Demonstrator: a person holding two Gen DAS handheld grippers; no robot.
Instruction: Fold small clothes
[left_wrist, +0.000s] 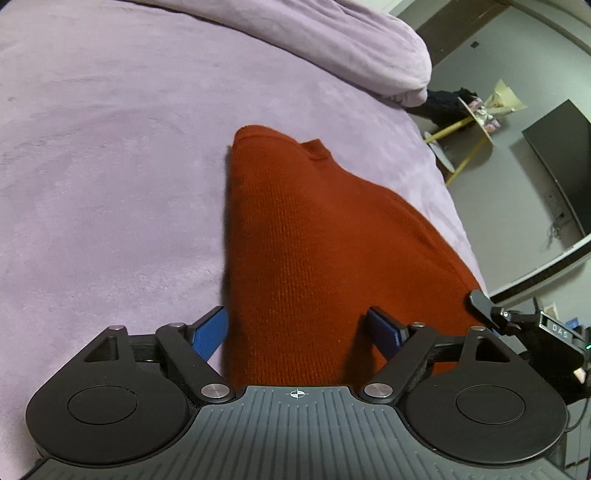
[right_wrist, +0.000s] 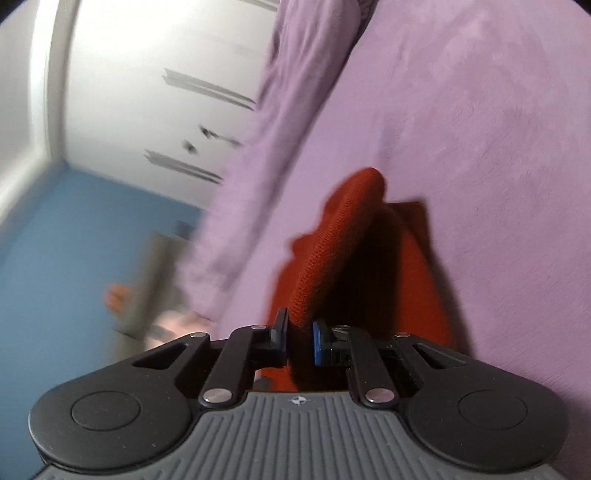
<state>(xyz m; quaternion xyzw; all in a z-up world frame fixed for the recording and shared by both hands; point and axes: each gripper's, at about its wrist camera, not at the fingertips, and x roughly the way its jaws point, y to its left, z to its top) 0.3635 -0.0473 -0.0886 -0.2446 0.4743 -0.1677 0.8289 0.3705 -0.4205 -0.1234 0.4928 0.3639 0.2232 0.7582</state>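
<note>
A rust-red knit garment (left_wrist: 314, 236) lies on the lilac bed cover (left_wrist: 110, 166), its collar end pointing away from me. My left gripper (left_wrist: 297, 328) is open, its blue pads spread on either side of the garment's near end. In the right wrist view my right gripper (right_wrist: 298, 338) is shut on an edge of the red garment (right_wrist: 332, 240), which rises as a raised fold from the jaws. The right gripper's tip also shows in the left wrist view (left_wrist: 484, 301) at the garment's right edge.
A rolled lilac duvet (left_wrist: 332, 48) lies at the bed's far side. The bed edge (left_wrist: 454, 206) runs on the right, with a small round table (left_wrist: 476, 122), a dark TV panel (left_wrist: 561, 162) and grey floor beyond. White wardrobe doors (right_wrist: 155, 92) and a blue surface (right_wrist: 55, 258) appear in the right wrist view.
</note>
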